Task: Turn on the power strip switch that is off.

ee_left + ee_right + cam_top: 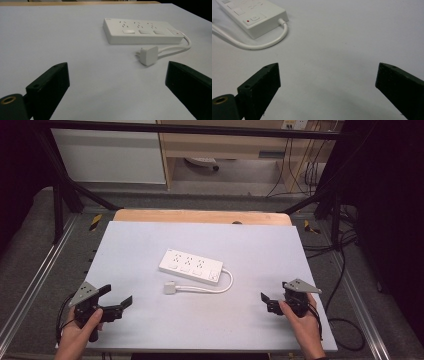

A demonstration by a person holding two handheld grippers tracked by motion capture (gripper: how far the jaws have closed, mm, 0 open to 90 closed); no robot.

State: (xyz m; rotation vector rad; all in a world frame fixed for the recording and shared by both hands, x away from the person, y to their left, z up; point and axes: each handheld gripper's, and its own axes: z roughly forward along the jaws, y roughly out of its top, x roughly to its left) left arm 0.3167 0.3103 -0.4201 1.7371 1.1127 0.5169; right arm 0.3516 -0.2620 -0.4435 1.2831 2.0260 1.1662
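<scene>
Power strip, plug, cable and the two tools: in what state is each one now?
Power strip: flat on table, sockets empty.
Plug: unplugged, lying beside the strip.
Cable: curved loosely, attached to strip.
Left tool: open, holding nothing.
Right tool: open, holding nothing.

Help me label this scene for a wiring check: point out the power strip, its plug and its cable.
power strip (pixel 191 265): high view, middle of its top face.
plug (pixel 149 55): left gripper view, flat side of the white plug body.
cable (pixel 265 45): right gripper view, bottom of the curved loop near the strip's end.
</scene>
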